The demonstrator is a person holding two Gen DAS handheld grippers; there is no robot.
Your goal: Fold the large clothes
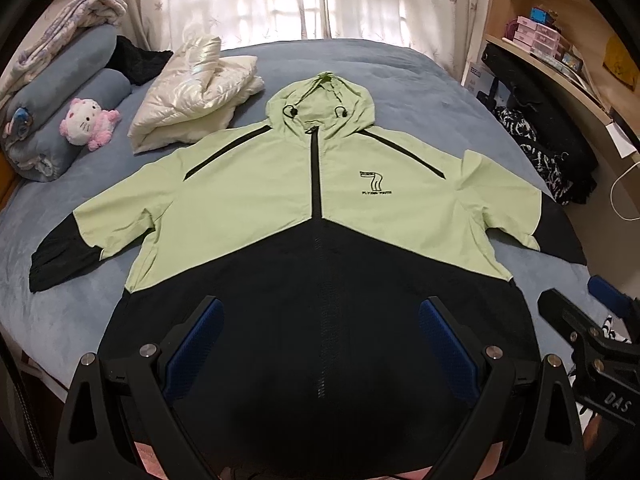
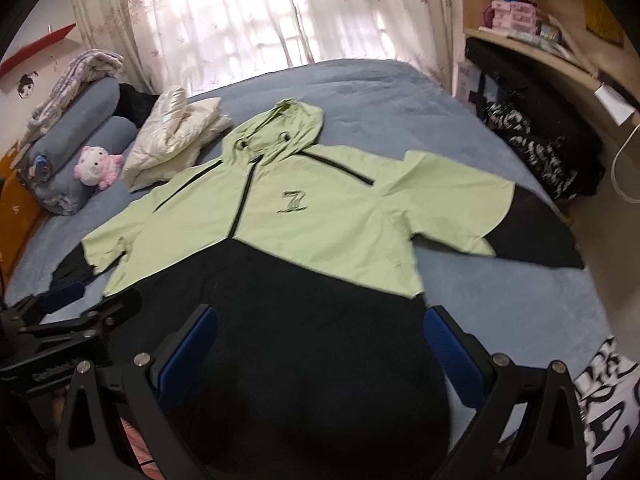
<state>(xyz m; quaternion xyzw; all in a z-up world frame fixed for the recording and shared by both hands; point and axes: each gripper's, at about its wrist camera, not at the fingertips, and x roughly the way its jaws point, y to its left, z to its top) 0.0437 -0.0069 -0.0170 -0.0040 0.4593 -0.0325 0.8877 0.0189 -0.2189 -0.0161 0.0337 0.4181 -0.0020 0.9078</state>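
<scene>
A light-green and black hooded jacket [image 1: 248,200] [image 2: 320,216] lies face up and spread flat on the blue bed [image 1: 420,92], hood toward the window, both sleeves out to the sides. My left gripper [image 1: 320,344] hovers open above the jacket's black lower half, near the zip, with nothing between its blue pads. My right gripper [image 2: 320,352] also stands open, above the black hem area toward the jacket's right side. The right gripper [image 1: 592,320] shows at the right edge of the left wrist view; the left gripper [image 2: 80,312] shows at the left of the right wrist view.
A folded cream puffer jacket [image 1: 196,96] lies beside the hood. Rolled blue bedding [image 1: 68,96] and a pink plush toy [image 1: 86,120] sit at the far left. Dark patterned clothes [image 1: 536,148] are piled at the bed's right edge below a wooden shelf [image 1: 552,52]. A black-and-white patterned cloth [image 2: 608,400] lies near right.
</scene>
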